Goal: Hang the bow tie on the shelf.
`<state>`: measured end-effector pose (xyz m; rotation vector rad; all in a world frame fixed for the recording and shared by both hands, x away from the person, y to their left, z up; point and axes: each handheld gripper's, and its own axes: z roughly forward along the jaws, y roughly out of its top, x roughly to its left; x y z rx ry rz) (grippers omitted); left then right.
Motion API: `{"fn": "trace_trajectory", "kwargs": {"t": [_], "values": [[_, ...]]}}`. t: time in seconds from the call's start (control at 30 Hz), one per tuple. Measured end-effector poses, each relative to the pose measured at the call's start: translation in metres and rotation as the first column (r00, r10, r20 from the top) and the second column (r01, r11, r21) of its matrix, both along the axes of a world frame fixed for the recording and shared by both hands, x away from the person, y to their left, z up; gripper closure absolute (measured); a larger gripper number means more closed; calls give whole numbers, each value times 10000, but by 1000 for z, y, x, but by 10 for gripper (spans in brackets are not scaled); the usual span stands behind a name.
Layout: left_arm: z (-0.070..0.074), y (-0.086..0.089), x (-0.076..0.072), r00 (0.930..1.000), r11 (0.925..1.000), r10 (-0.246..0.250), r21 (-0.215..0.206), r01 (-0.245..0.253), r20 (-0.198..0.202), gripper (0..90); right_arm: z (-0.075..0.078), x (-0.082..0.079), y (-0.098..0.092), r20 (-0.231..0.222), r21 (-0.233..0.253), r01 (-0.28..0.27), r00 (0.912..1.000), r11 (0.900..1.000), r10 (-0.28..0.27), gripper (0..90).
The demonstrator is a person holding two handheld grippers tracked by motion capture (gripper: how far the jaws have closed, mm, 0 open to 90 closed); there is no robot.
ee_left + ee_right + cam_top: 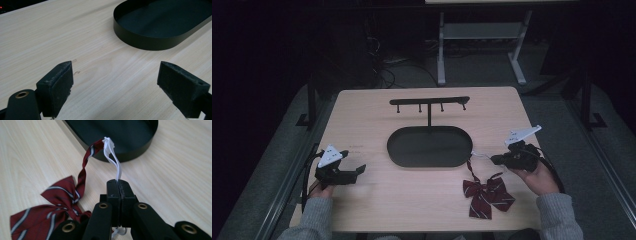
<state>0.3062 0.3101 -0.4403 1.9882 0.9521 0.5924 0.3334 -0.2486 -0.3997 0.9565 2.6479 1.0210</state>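
Observation:
A dark red striped bow tie [486, 196] [56, 202] lies on the wooden table near its front right. A thin red strap runs from it up to a white elastic loop [113, 157] [480, 154]. My right gripper [494, 160] [120, 185] is shut on that white loop, just right of the black oval tray [430, 147] [117, 135]. A black rack with several pegs [429, 102] rises from the tray's far side. My left gripper [360, 171] [115, 83] is open at the front left of the table, nothing between its pads [60, 82].
Beyond the table's far edge [427, 89] stand the grey legs of another table [482, 45], with cables on the dark floor. Bare wood [412, 195] lies between the two grippers in front of the tray.

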Motion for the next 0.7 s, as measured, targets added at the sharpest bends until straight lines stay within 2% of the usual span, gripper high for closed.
{"fn": "trace_trajectory", "kwargs": {"t": [0.13,0.7], "values": [[0,0,0,10000,10000,22,-38,-22,-13,130,11,-3,6,341,-87,-220,9992,9997,223,887],[1,1,0,10000,10000,30,-2,-30,-15,130,51,-13,24,1140,-256,-603,9915,9979,629,887]]}}
